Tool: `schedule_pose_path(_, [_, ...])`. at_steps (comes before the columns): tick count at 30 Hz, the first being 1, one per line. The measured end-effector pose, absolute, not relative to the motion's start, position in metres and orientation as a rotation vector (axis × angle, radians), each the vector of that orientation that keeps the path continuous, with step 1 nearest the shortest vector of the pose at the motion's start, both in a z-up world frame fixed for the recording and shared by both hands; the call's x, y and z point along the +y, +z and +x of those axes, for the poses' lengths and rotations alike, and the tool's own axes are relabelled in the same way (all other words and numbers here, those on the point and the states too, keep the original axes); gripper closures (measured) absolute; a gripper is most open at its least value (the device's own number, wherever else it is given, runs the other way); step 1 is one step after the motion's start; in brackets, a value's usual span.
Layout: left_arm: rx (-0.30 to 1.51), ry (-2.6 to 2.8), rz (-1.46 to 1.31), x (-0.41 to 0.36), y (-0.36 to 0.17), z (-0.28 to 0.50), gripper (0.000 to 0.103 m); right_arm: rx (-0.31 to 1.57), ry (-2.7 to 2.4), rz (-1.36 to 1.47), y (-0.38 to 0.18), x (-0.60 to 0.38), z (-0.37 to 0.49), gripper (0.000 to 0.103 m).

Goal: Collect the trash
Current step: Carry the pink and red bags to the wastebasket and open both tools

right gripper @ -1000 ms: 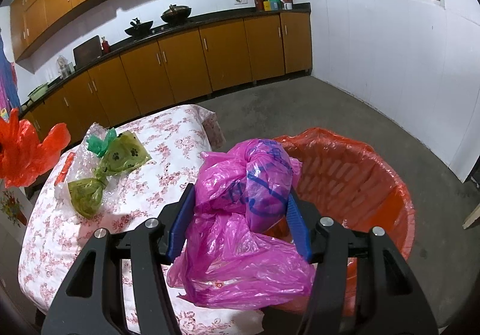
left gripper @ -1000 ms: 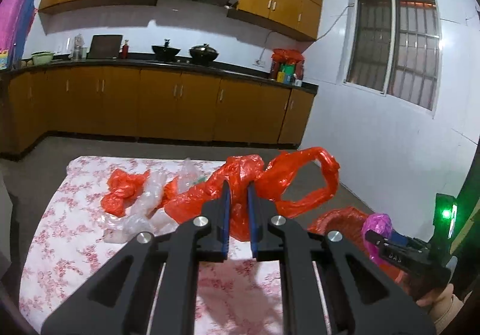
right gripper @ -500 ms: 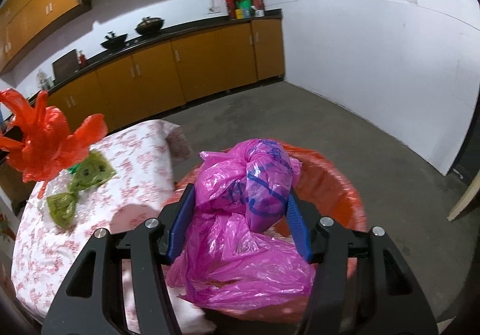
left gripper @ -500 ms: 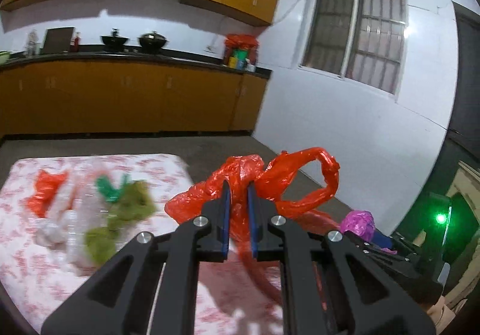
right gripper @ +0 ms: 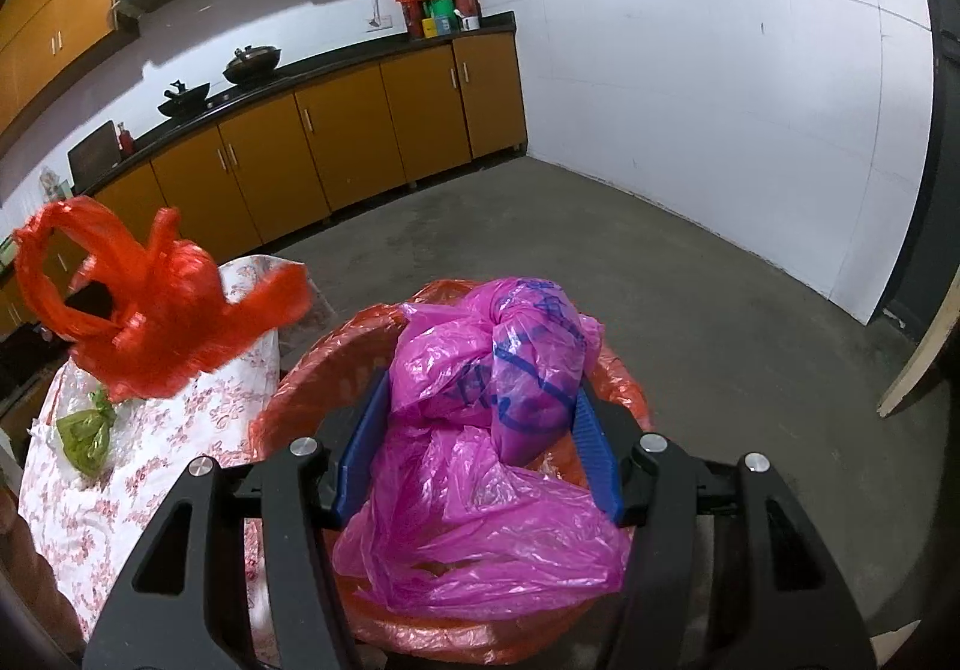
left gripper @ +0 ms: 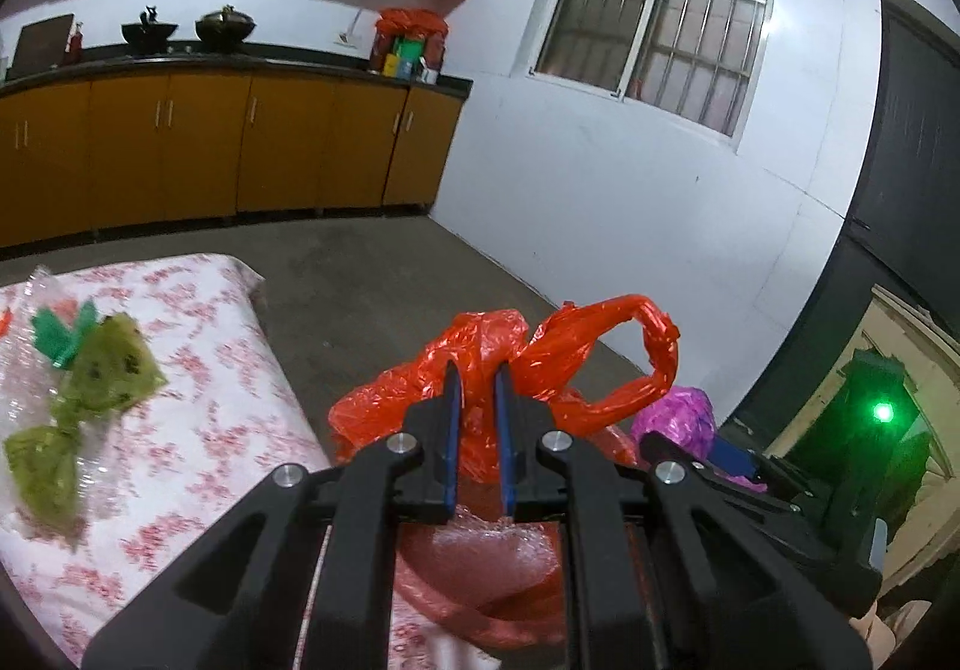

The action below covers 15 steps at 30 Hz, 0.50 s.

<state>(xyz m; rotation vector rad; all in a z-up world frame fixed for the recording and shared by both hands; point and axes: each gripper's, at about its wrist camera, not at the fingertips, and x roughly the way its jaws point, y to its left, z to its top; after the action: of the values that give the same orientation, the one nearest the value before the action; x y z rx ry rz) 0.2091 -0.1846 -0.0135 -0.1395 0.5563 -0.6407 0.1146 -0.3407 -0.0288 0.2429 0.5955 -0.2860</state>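
Observation:
My left gripper [left gripper: 477, 376] is shut on a crumpled red plastic bag [left gripper: 540, 364] and holds it in the air past the table's right edge, above the red-lined bin [left gripper: 480, 580]. The same red bag shows in the right wrist view [right gripper: 156, 322]. My right gripper [right gripper: 477, 412] is shut on a bunched pink plastic bag [right gripper: 492, 430] and holds it over the opening of the red-lined bin [right gripper: 312, 388]. The pink bag also shows in the left wrist view [left gripper: 678, 418].
A table with a floral cloth [left gripper: 198, 430] stands left of the bin. Green bags [left gripper: 102, 370] and clear plastic wrap lie on it. Kitchen cabinets [left gripper: 240, 147] line the far wall. Bare concrete floor [right gripper: 690, 310] lies beyond the bin.
Both grippers have swung right, off the table, with their bags. The pink bag has come over the bin's opening and the red bag has come near the bin.

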Motion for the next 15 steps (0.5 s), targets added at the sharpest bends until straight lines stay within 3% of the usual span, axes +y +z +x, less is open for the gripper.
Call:
schedule_pose_path(10, [0.612, -0.699, -0.125, -0.217, -0.034, 0.222, 0.091, 0.572, -0.274, 0.292, -0.024, -0.354, 0.124, 0.045])
schedule_pose_path(15, [0.641, -0.696, -0.123, -0.221, -0.043, 0.228, 0.081, 0.572, -0.254, 0.321, -0.027, -0.361, 0.127, 0.040])
